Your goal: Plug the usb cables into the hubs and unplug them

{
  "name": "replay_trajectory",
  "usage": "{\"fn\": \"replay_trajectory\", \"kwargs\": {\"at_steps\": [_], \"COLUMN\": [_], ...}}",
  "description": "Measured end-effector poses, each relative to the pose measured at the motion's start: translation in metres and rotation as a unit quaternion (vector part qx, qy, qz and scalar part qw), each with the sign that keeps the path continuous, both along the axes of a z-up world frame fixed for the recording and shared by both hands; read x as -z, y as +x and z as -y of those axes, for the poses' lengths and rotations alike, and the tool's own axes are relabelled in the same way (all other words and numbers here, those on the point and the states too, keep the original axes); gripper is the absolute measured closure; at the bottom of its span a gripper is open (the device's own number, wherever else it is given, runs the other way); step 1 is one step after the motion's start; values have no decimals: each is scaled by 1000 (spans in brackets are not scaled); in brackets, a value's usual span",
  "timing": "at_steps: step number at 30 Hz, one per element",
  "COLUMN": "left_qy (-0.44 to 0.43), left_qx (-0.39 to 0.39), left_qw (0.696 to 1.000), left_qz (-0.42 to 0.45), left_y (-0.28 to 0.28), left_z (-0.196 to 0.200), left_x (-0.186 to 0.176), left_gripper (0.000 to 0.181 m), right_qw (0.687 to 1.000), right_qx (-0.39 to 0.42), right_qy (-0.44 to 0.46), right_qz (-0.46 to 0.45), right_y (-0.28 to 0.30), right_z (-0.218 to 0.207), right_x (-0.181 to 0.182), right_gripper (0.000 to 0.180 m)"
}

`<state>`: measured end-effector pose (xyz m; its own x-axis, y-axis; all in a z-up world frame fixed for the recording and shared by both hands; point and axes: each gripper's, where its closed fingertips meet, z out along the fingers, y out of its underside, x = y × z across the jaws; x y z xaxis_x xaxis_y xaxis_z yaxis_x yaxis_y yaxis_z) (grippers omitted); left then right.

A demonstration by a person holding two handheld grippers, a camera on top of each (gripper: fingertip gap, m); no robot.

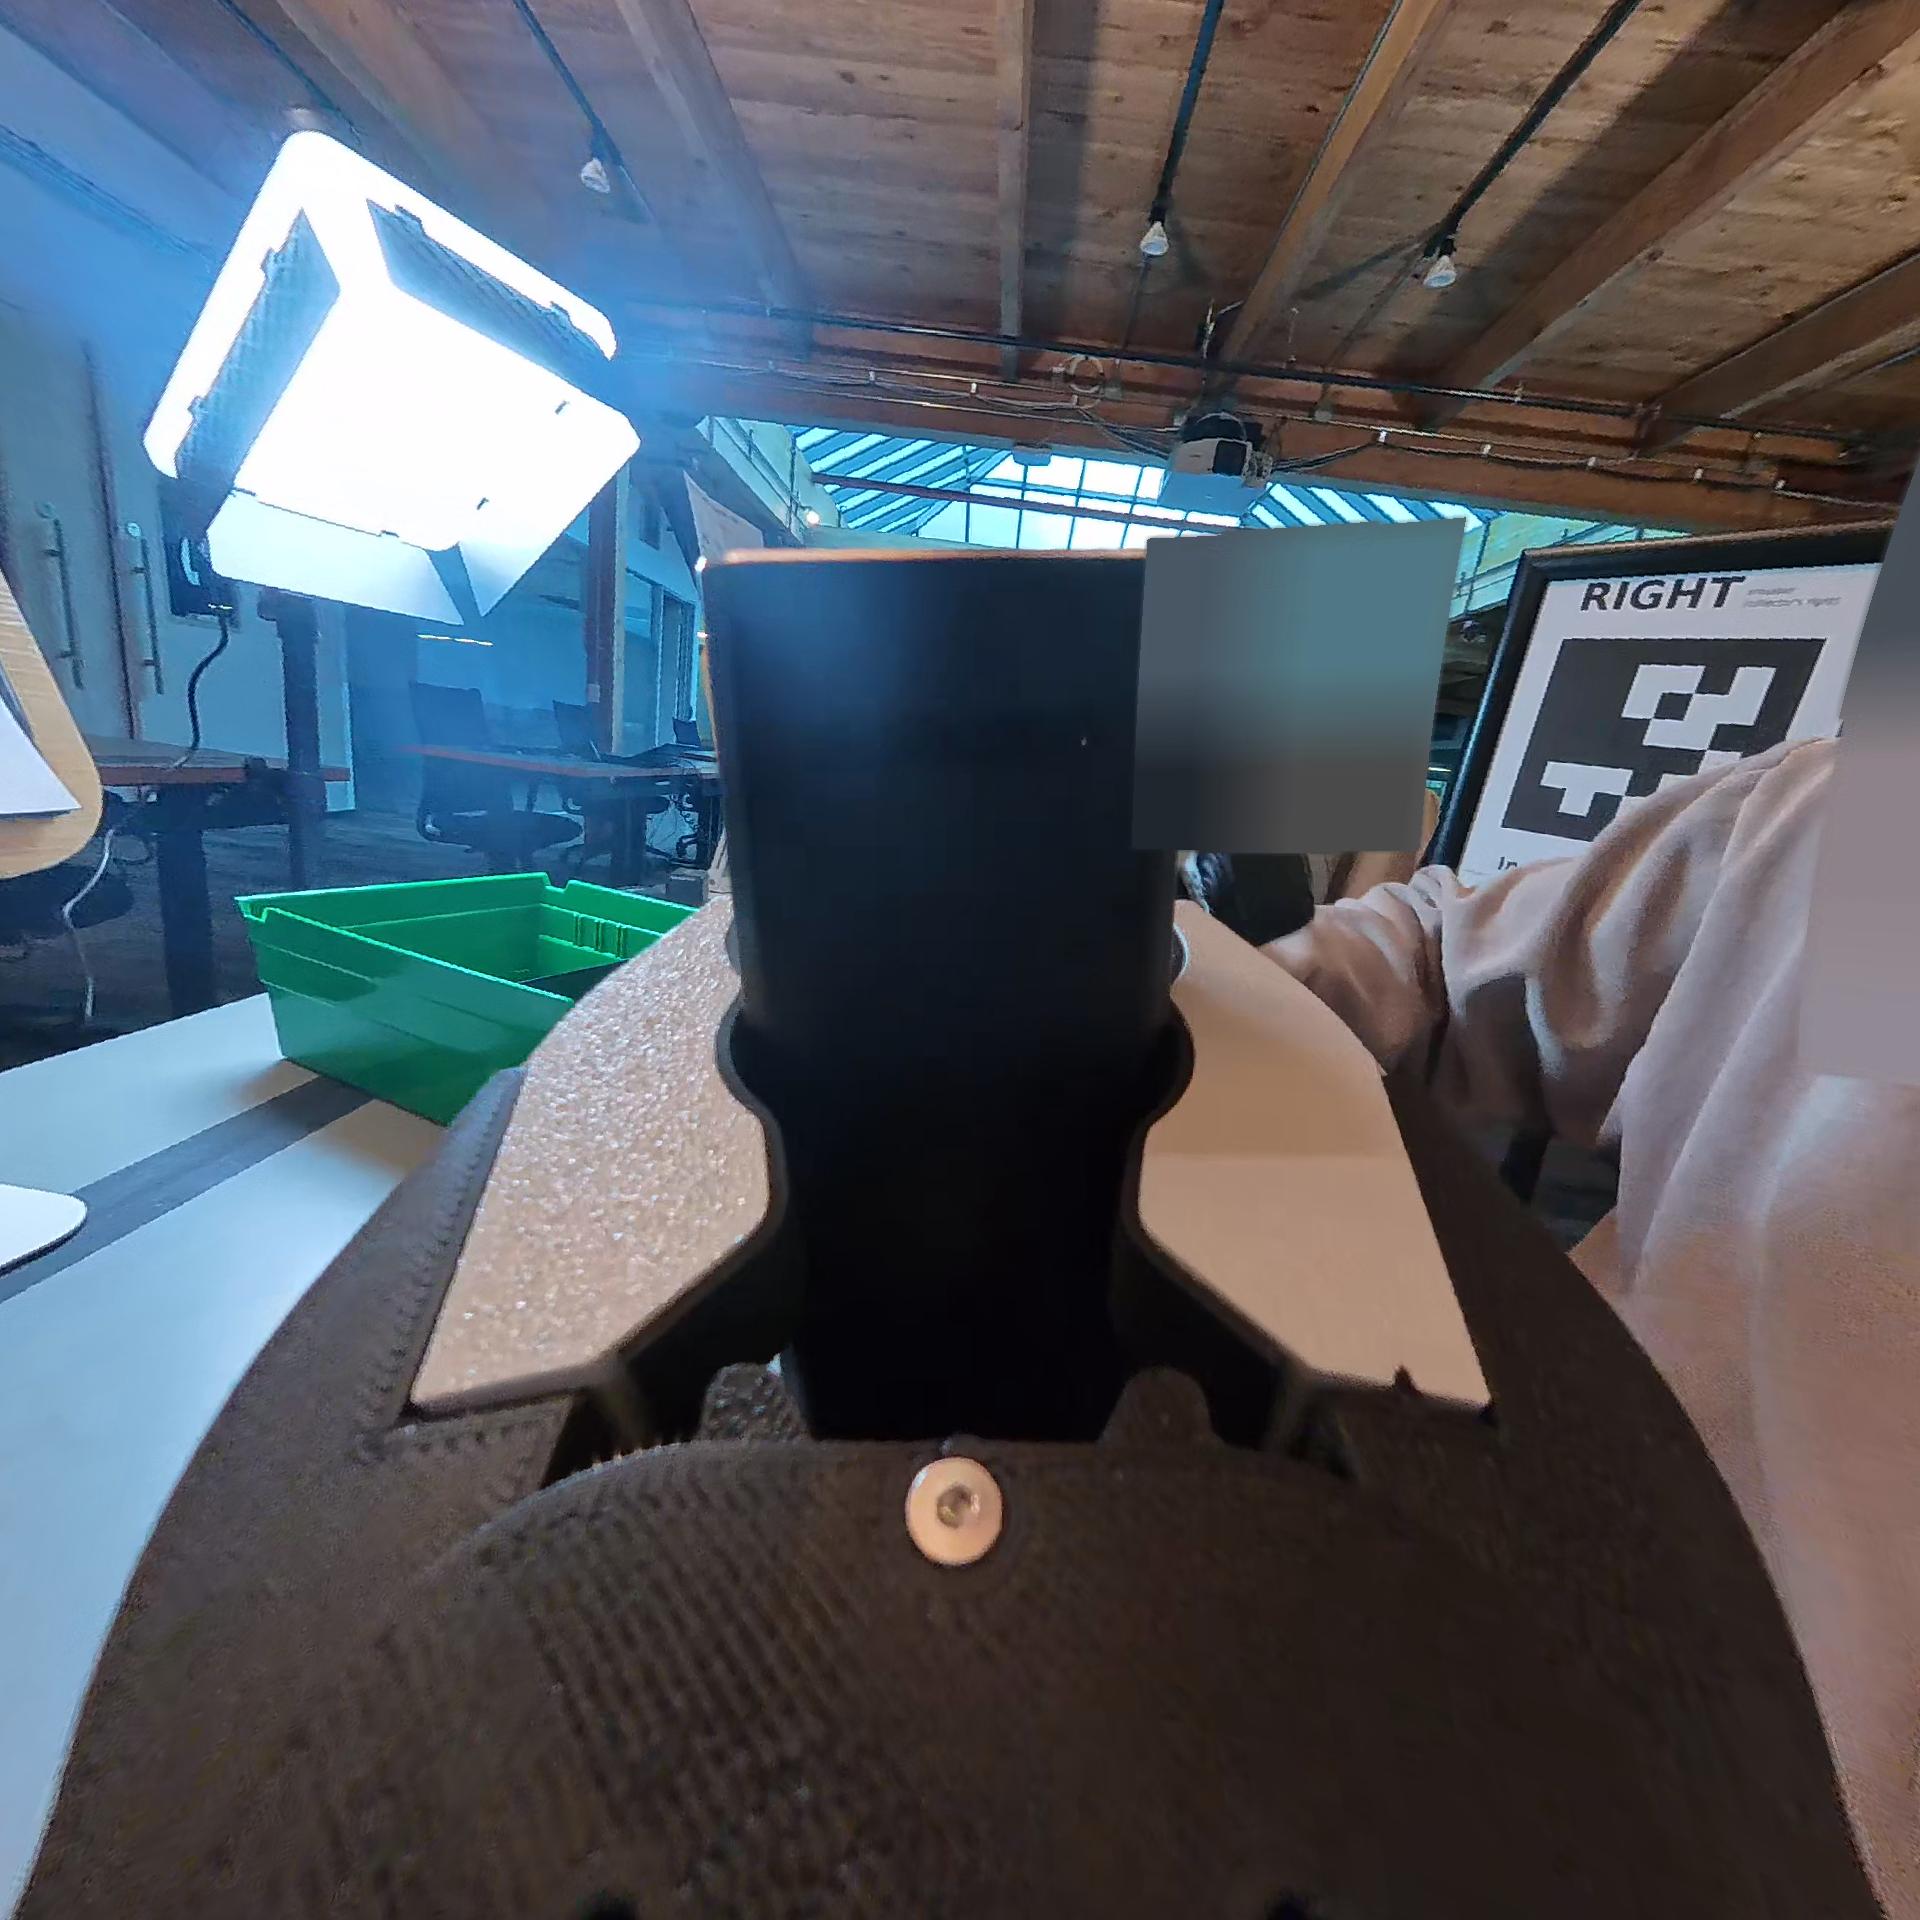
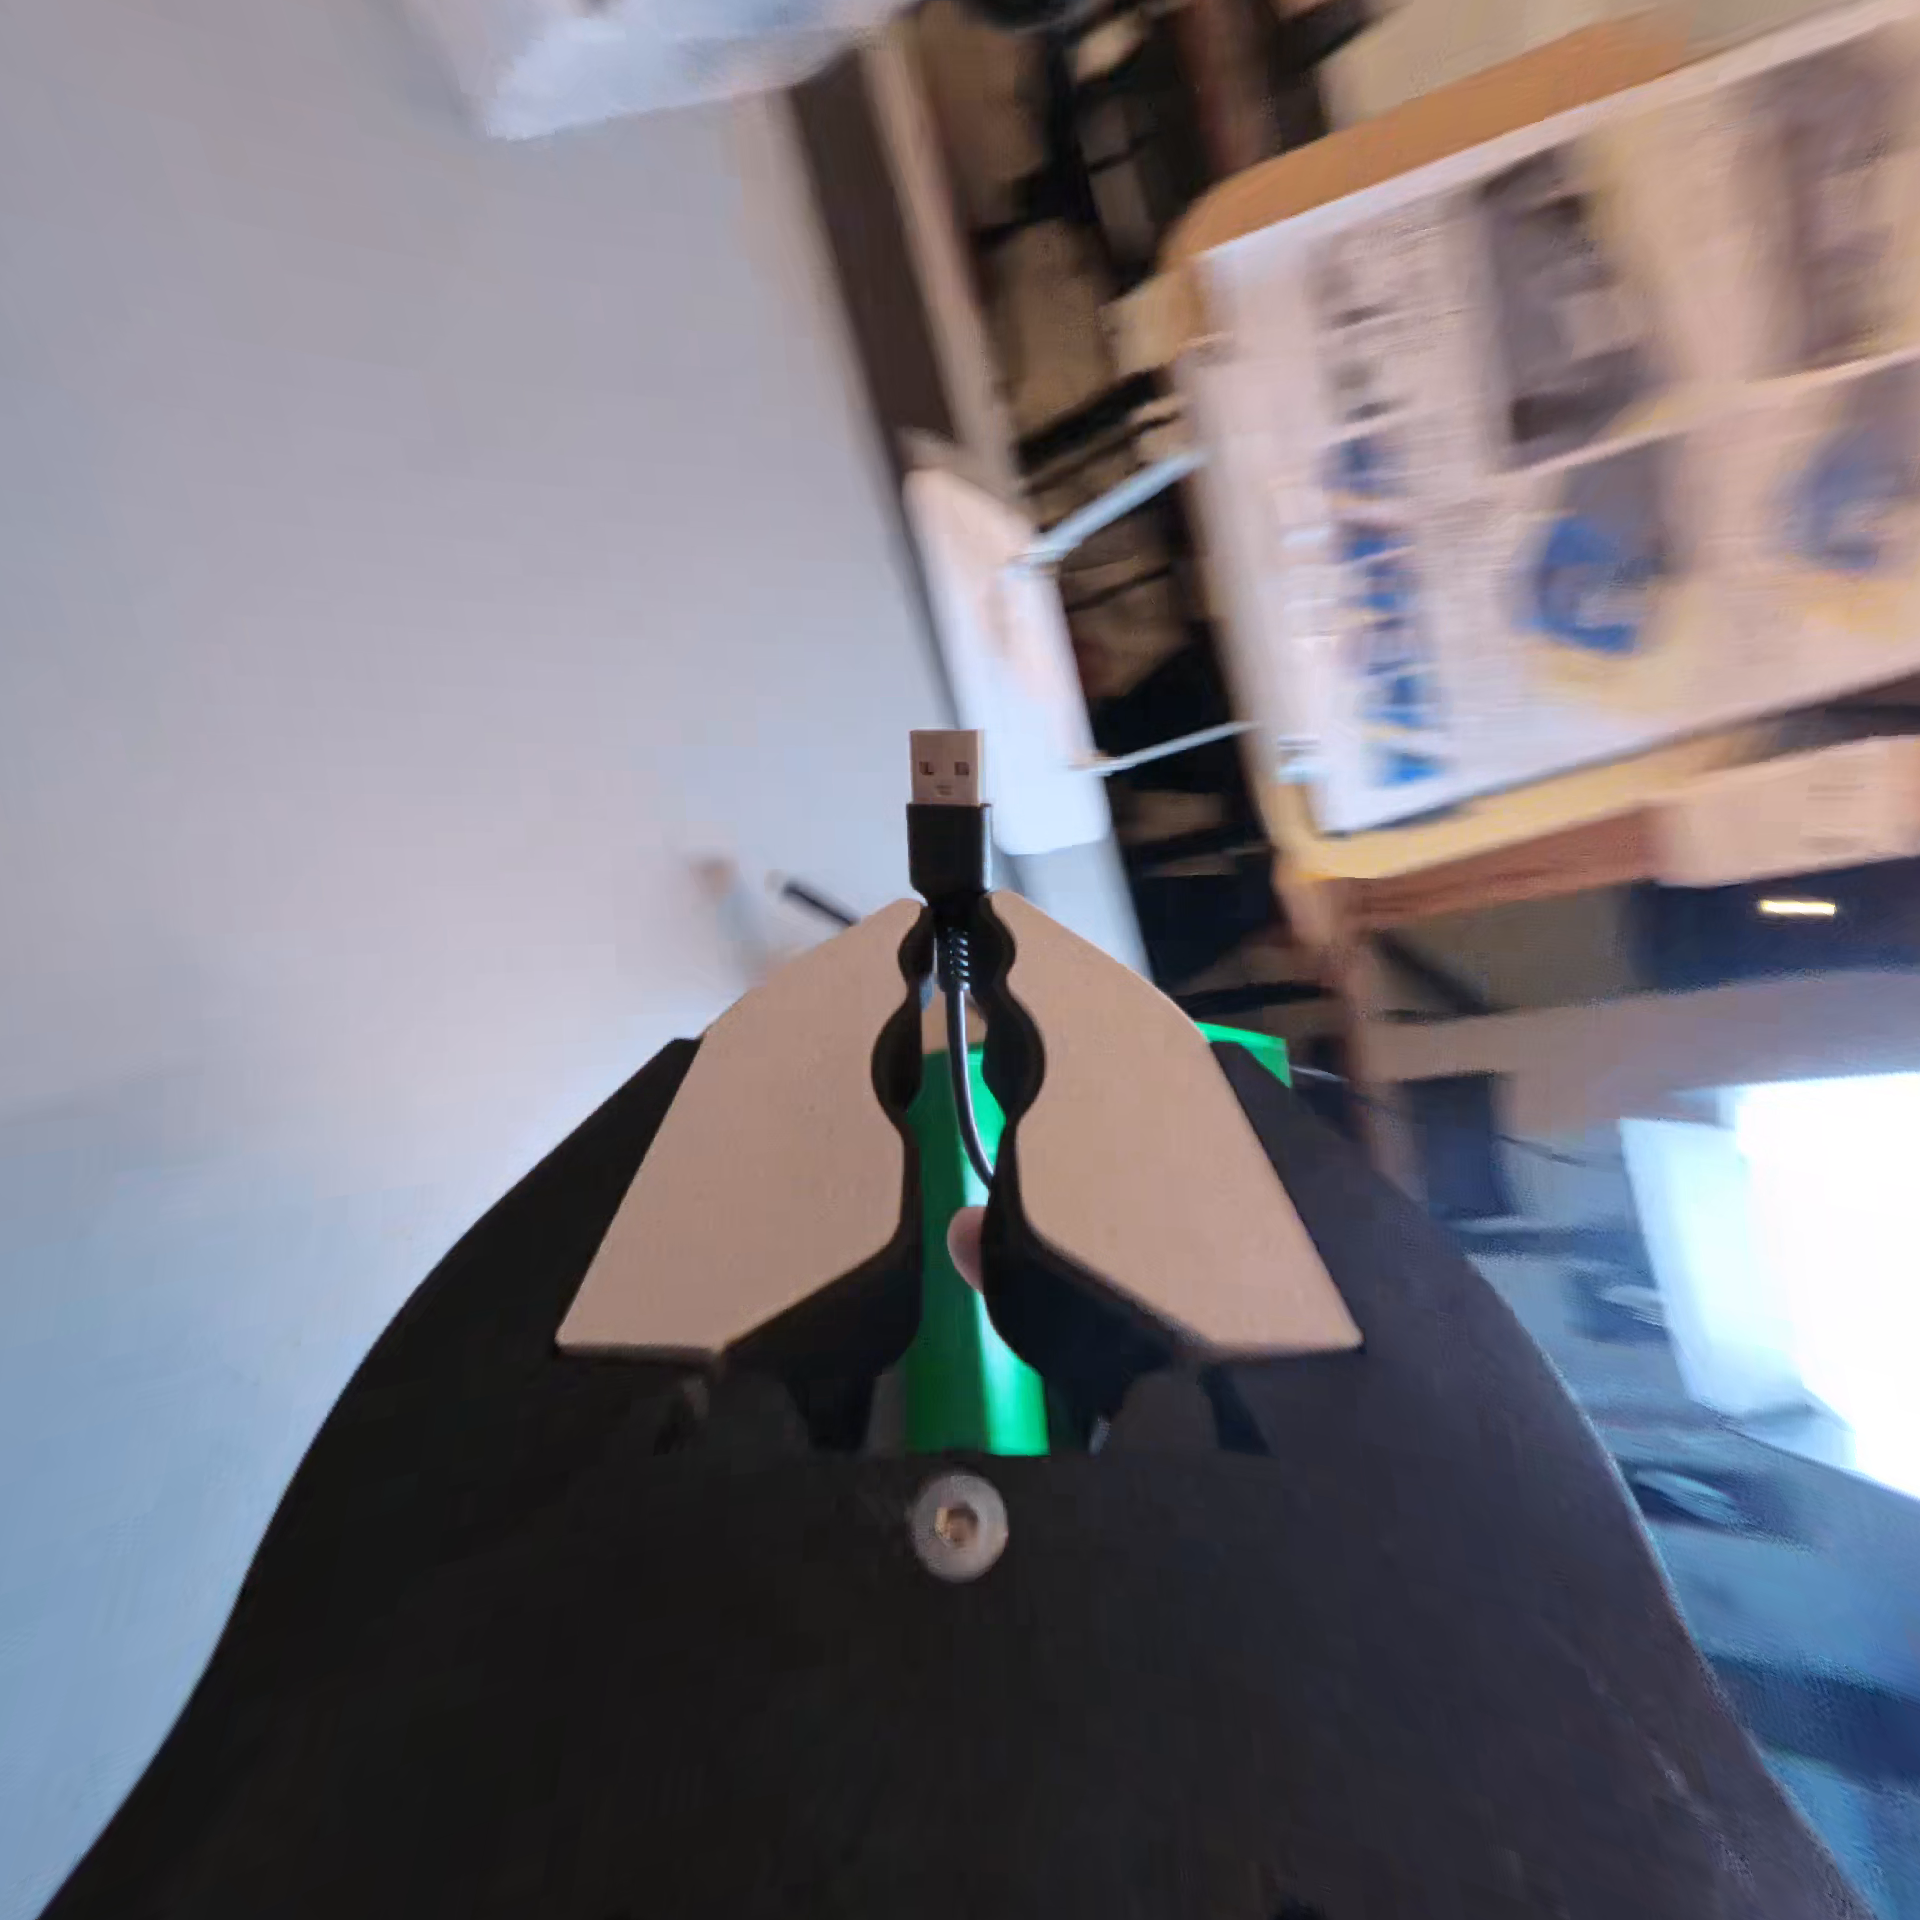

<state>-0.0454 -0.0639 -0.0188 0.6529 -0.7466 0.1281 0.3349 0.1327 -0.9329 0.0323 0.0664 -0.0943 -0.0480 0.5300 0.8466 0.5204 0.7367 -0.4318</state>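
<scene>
The black hub [image 1: 940,883] stands upright, clamped between the fingers of the left gripper [image 1: 951,997] above the white table [image 1: 156,1299]. The right gripper [image 2: 956,925] pinches the black USB cable [image 2: 948,821] just behind its plug, metal end pointing forward. A green bin [image 1: 416,977] sits on the table behind.

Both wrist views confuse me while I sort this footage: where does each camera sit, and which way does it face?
Left wrist view: sits on the left tool, faces level across the room; its fingers clamp a black hub; a sleeved arm shows.
Right wrist view: sits on the right tool, rolled sideways, motion-blurred; its fingers pinch a USB cable.
Shared: the green bin, the white table.
</scene>
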Motion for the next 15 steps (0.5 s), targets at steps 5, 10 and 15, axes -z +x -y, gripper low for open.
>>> {"fn": "replay_trajectory", "kwargs": {"at_steps": [5, 10, 15], "left_qy": [3, -4, -5], "left_qx": [-6, -4, 2], "left_qw": [1000, 1000, 1000], "left_qz": [-6, -16, -20], "left_y": [1, 6, 10], "left_z": [0, -2, -2], "left_x": [-1, 4, 5], "left_gripper": [108, 108, 109], "right_qw": [998, 995, 962], "right_qx": [37, 14, -41], "right_qy": [56, -49, -247], "right_qz": [-19, 90, 110], "right_y": [29, 44, 54], "right_z": [15, 77, 129], "right_x": [39, 109, 99], "right_gripper": [173, 155, 149]}}
